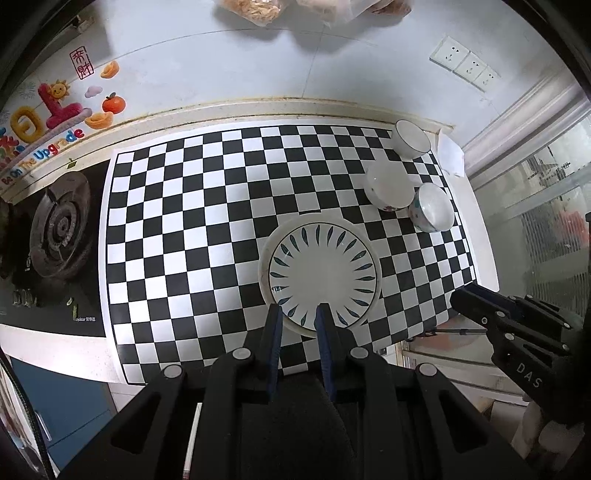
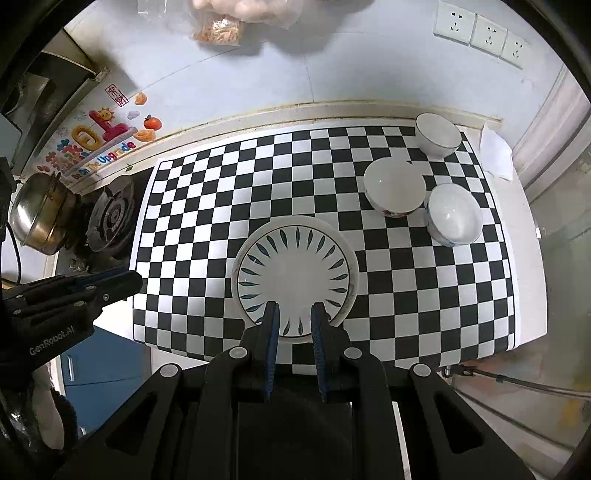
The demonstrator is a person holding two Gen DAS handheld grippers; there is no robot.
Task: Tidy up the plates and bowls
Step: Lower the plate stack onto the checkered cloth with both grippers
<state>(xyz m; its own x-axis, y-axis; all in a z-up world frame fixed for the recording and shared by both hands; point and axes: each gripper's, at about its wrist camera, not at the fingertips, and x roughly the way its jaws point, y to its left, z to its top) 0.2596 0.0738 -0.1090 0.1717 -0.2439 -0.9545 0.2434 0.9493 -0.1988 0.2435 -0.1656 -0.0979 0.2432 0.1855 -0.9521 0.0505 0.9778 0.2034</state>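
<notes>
A white plate with blue leaf marks point(image 1: 323, 273) point(image 2: 295, 273) lies stacked on a larger white plate point(image 1: 264, 258) point(image 2: 351, 254) on the checkered mat. Three bowls stand at the right back: a blue-rimmed one point(image 1: 410, 138) point(image 2: 437, 134), a plain white one with a floral foot point(image 1: 389, 186) point(image 2: 394, 188) and a patterned one point(image 1: 431, 207) point(image 2: 455, 214). My left gripper point(image 1: 299, 310) is open and empty, held above the plates' near rim. My right gripper point(image 2: 294, 308) is open and empty, also above the near rim. Each gripper shows in the other's view point(image 1: 480, 299) point(image 2: 110, 282).
The checkered mat point(image 1: 184, 221) point(image 2: 424, 295) covers the counter. A gas burner point(image 1: 61, 229) point(image 2: 110, 221) is at the left, with a metal pot point(image 2: 40, 214) beside it. Wall sockets point(image 1: 465, 64) point(image 2: 484, 33) and hanging food bags point(image 1: 251, 9) are behind. White paper point(image 1: 450, 151) lies at the right back corner.
</notes>
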